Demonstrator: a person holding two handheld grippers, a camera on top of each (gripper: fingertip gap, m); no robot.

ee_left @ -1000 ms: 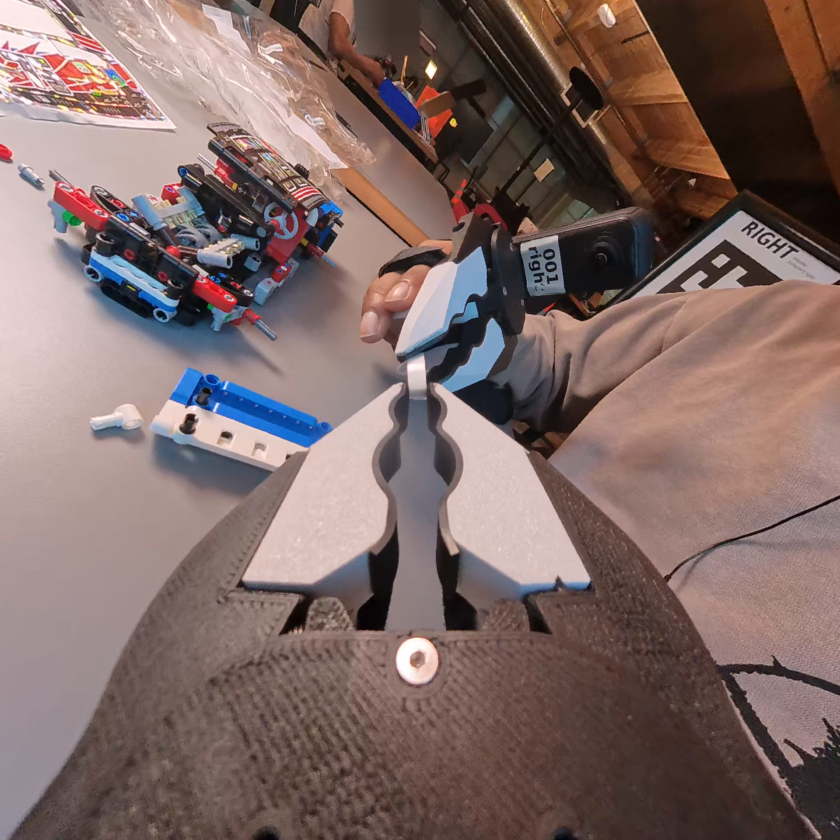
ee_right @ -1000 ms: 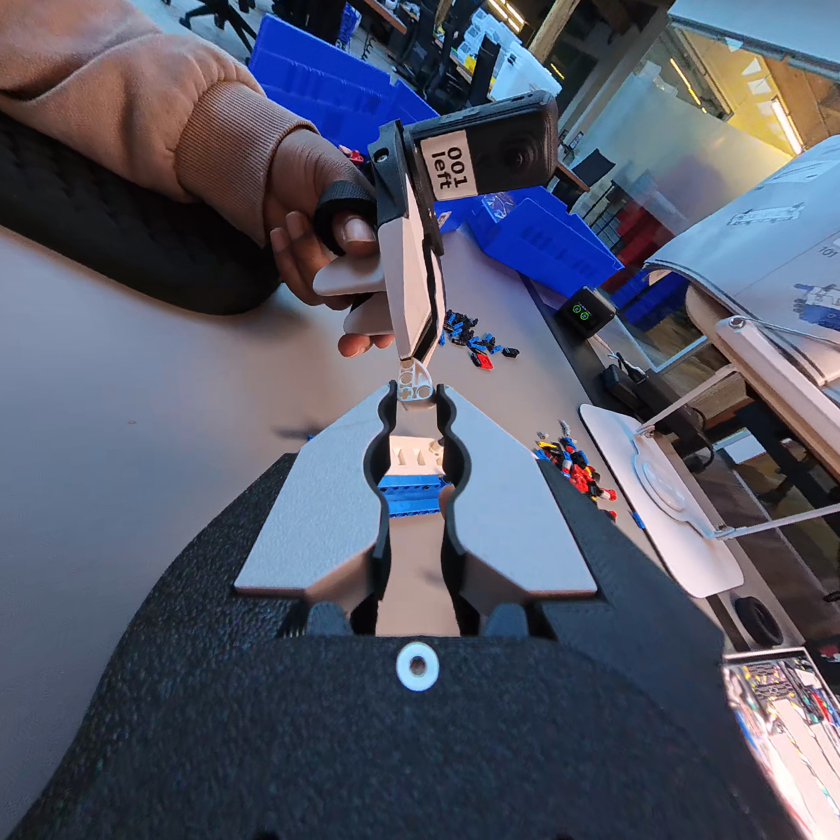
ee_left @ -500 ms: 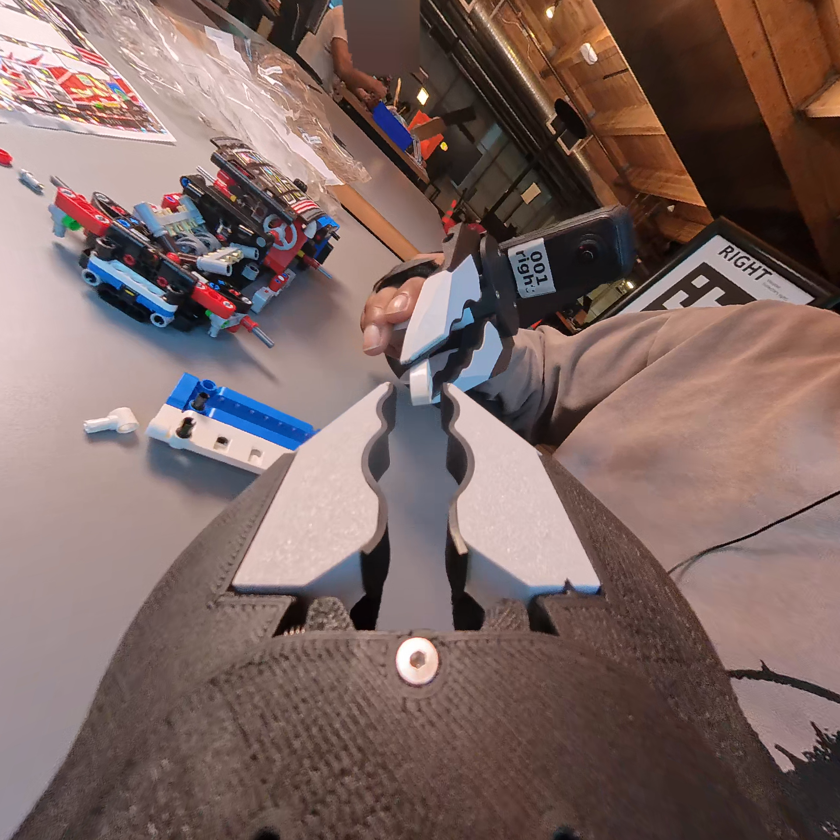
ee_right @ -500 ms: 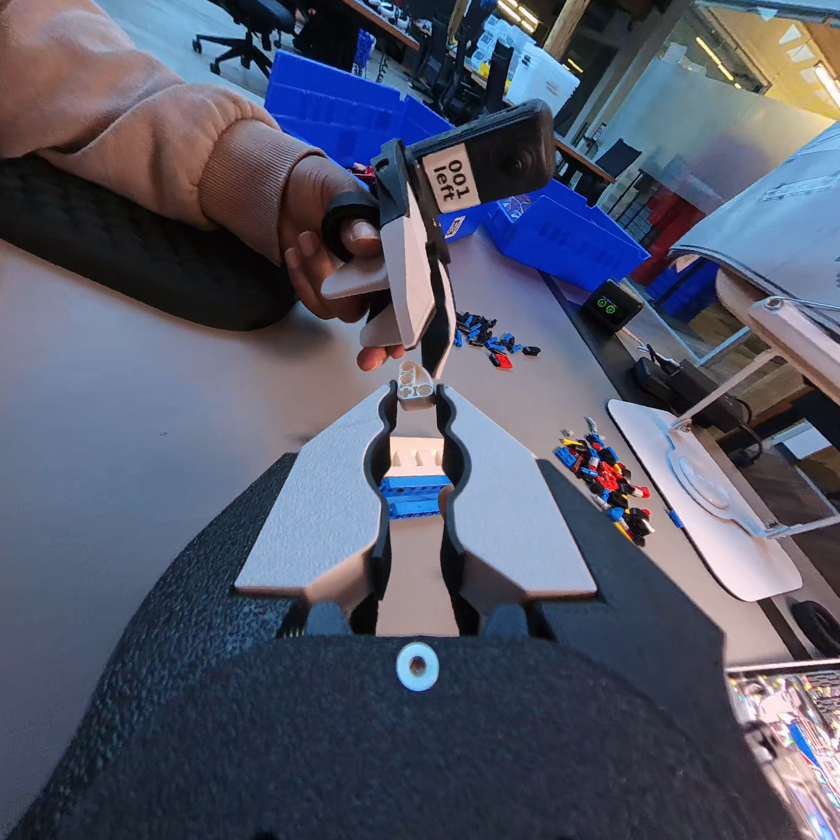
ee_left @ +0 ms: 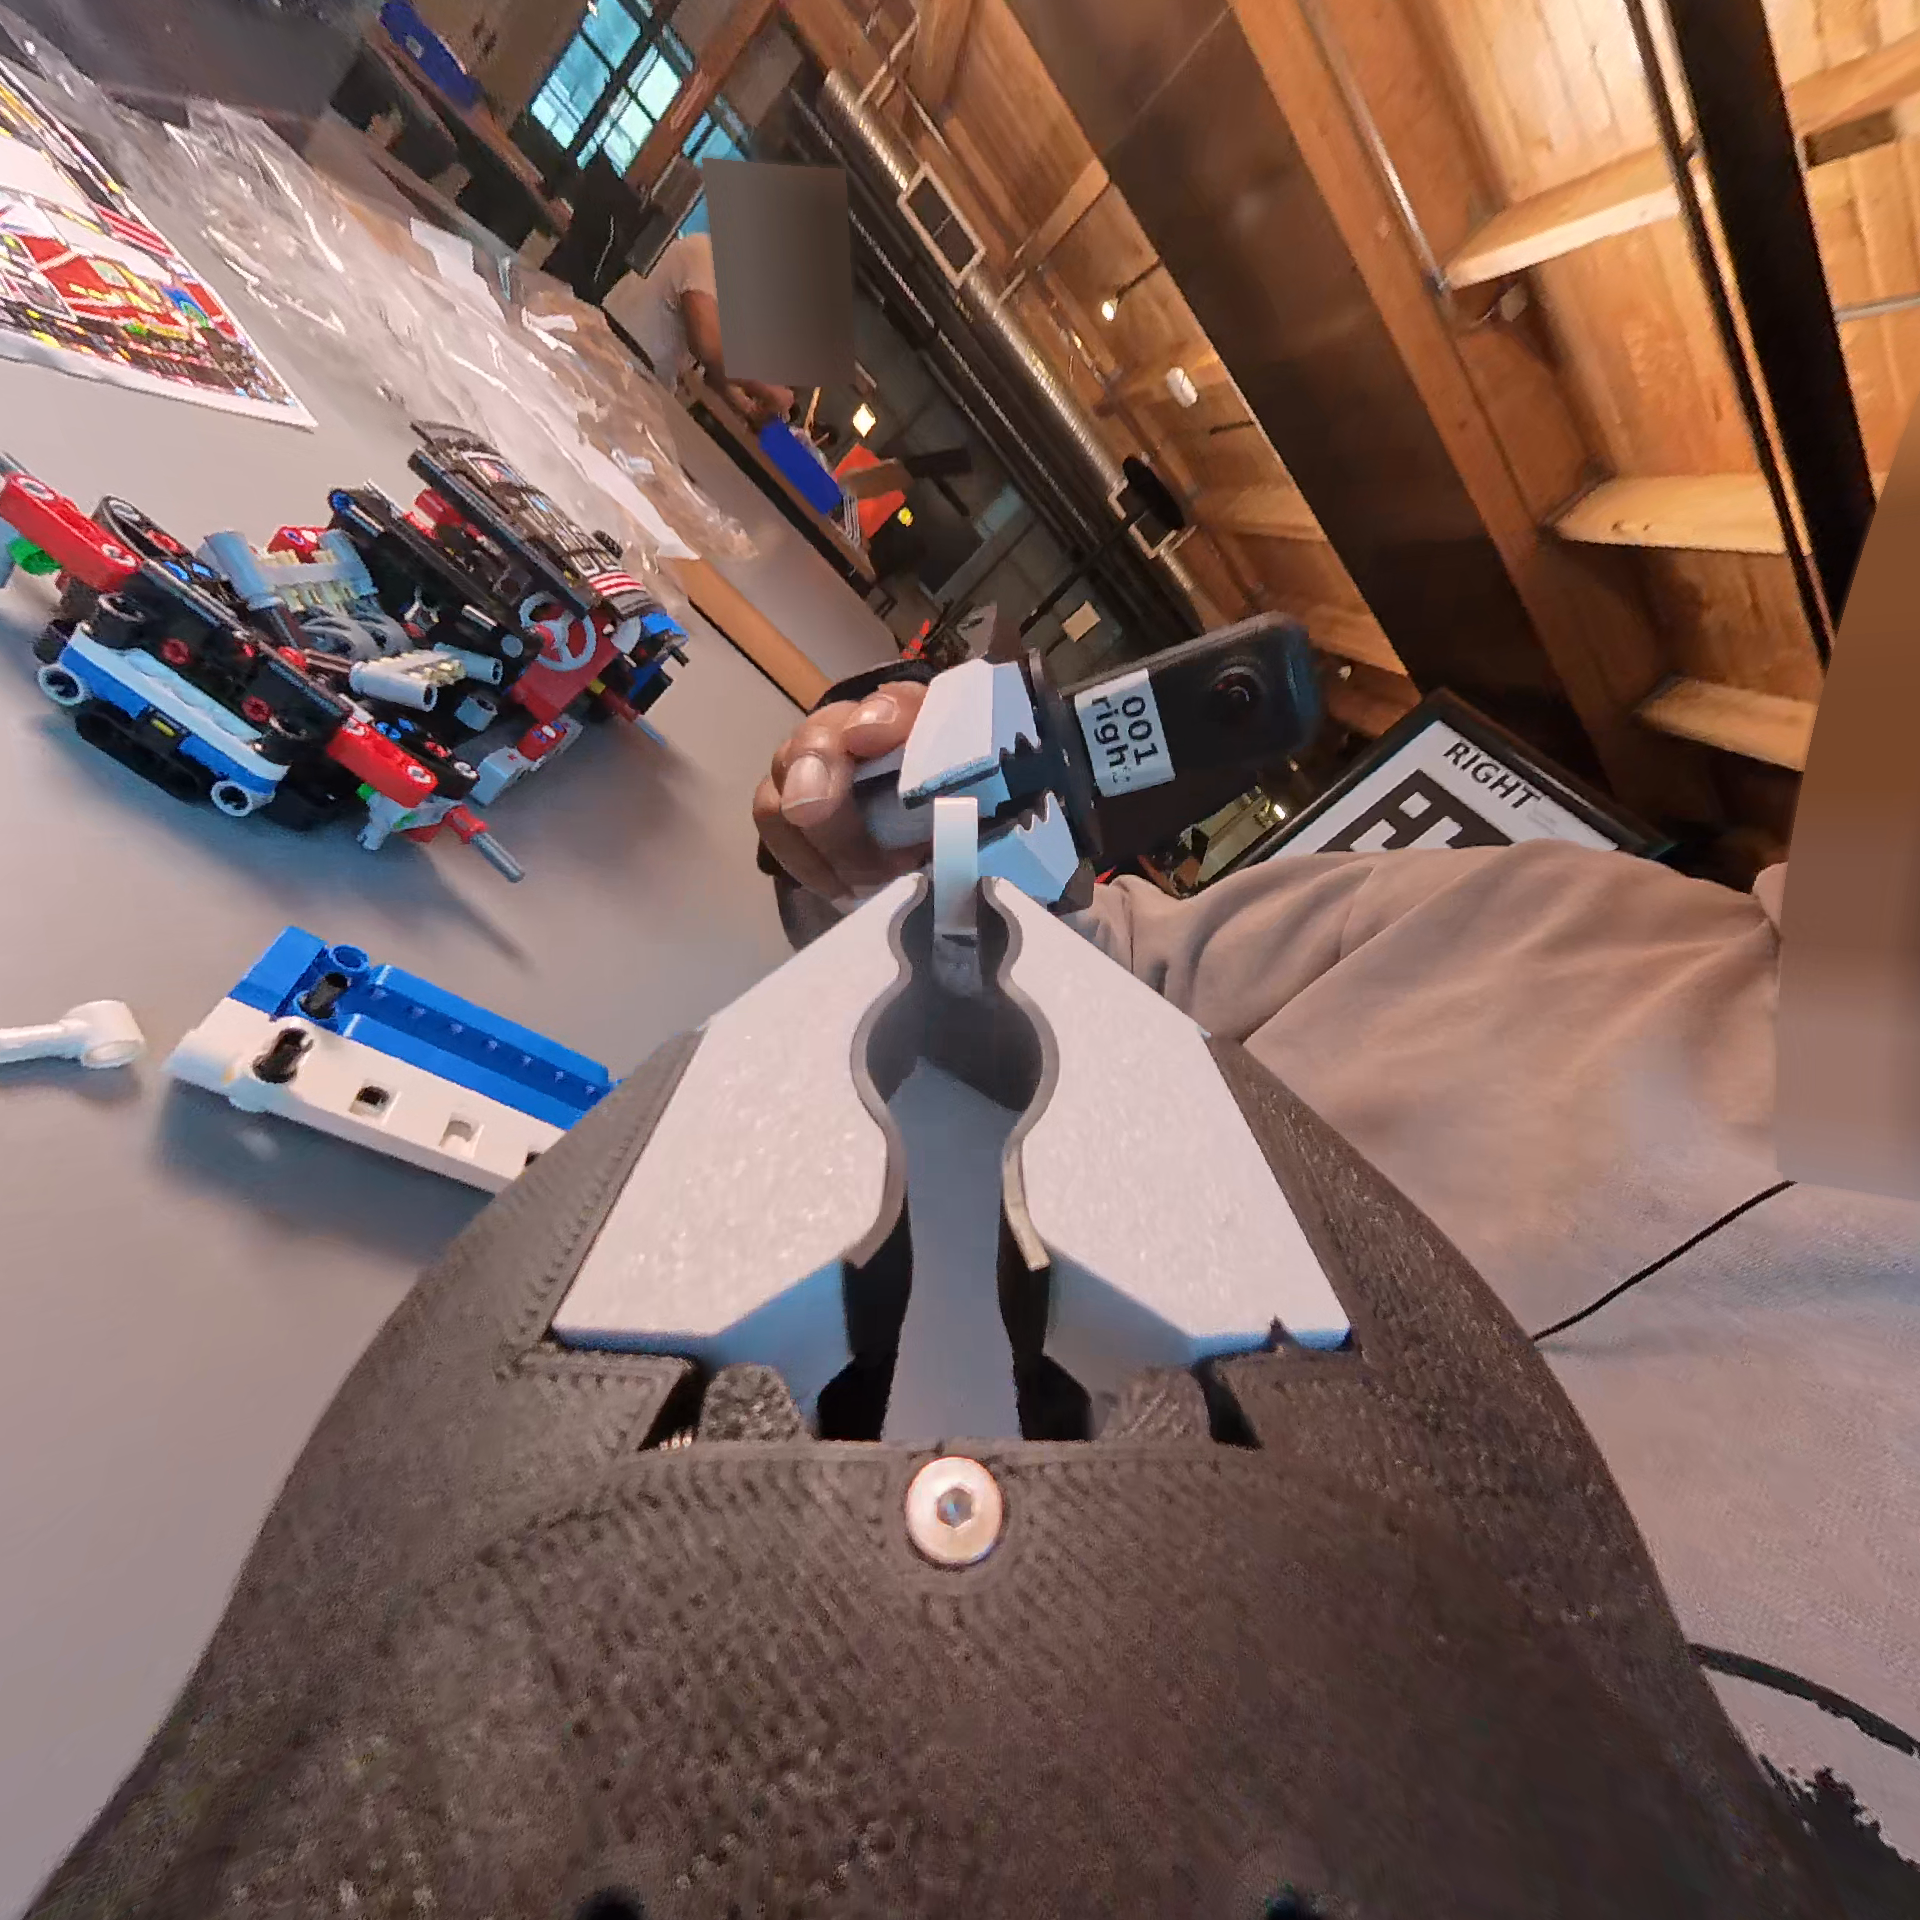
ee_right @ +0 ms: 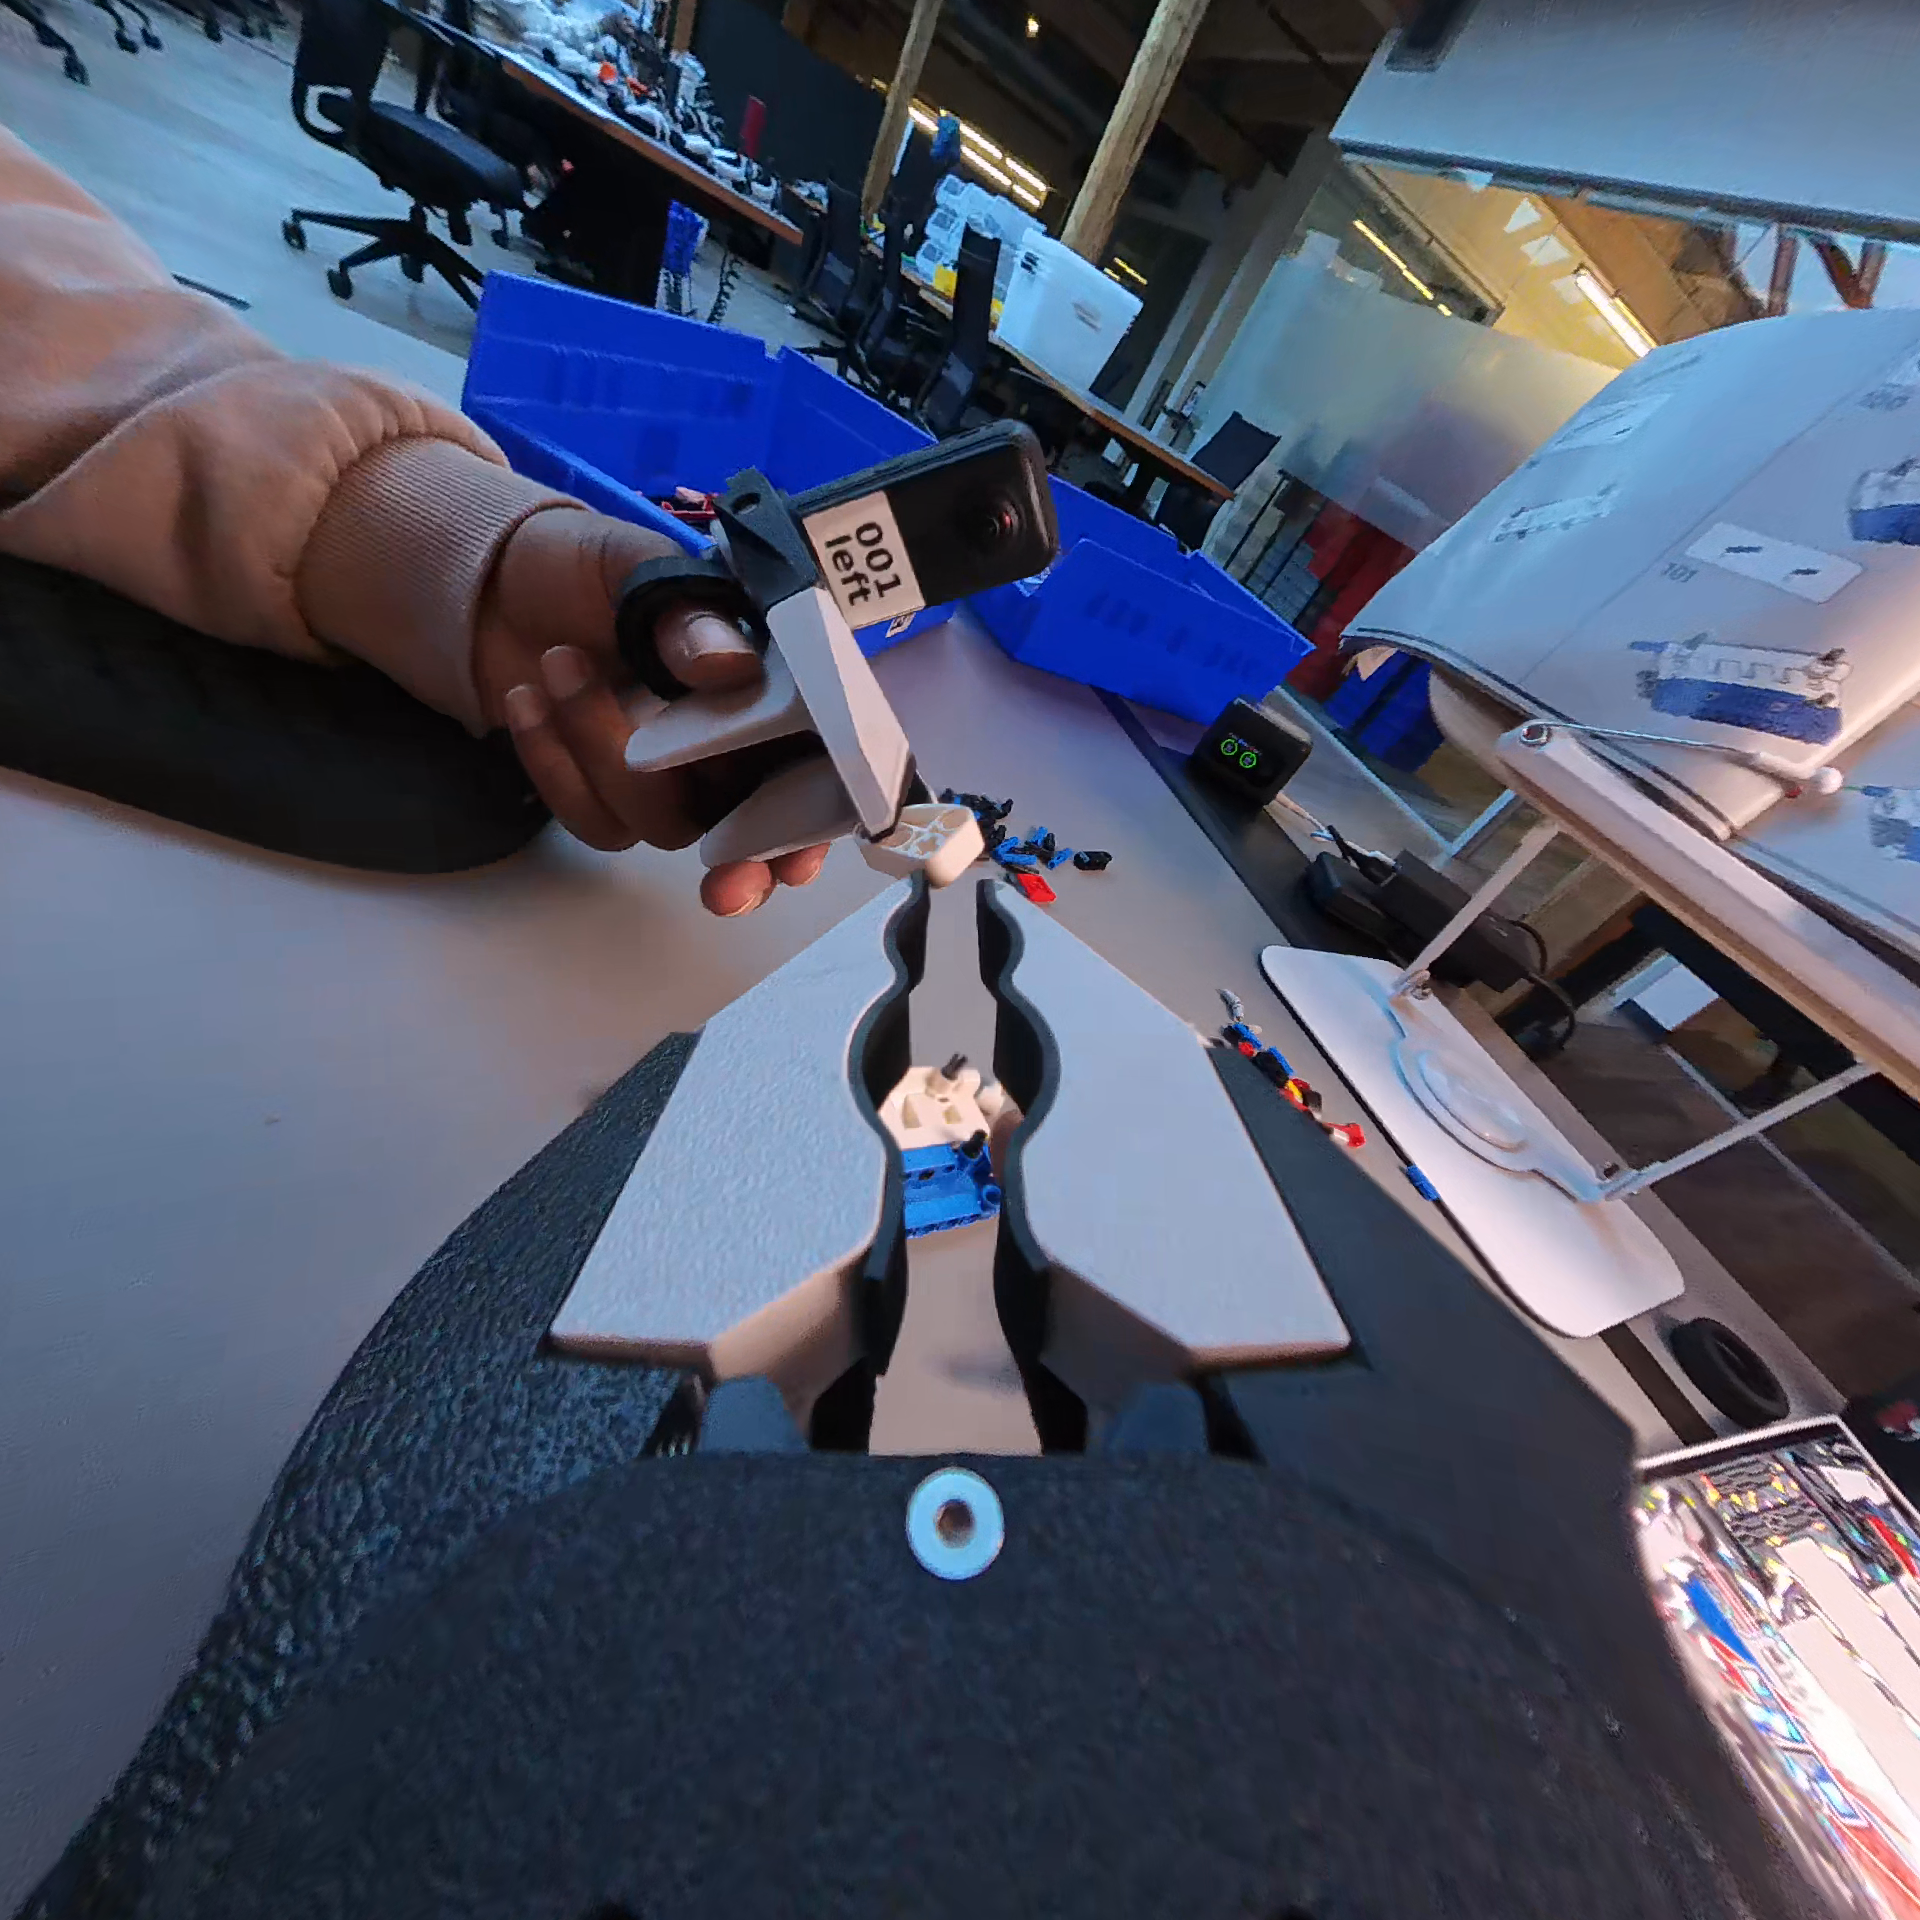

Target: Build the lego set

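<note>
My left gripper (ee_left: 956,904) is shut on a small white lego piece (ee_left: 954,847), which sticks up from its tips above the table. In the right wrist view the same piece (ee_right: 923,840) is a rounded white plate with holes, pinched at the left gripper's (ee_right: 883,826) tips. My right gripper (ee_right: 951,894) sits just below the piece with its jaws a narrow gap apart and holds nothing. It also shows in the left wrist view (ee_left: 982,795), right behind the piece. A blue and white lego subassembly (ee_left: 395,1049) lies on the table below both grippers.
A part-built lego car (ee_left: 343,644) and a small white connector (ee_left: 73,1039) lie to the left. An instruction sheet (ee_left: 104,281) and plastic bags (ee_left: 416,301) lie beyond. Blue bins (ee_right: 665,405), loose piece piles (ee_right: 1029,842), and a booklet on a stand (ee_right: 1714,582) show in the right wrist view. My two grippers' fingertips are within a few centimetres of each other.
The white piece was pinched in the right gripper with the left gripper open. Now the left gripper has shut on it and the right gripper has let go.
</note>
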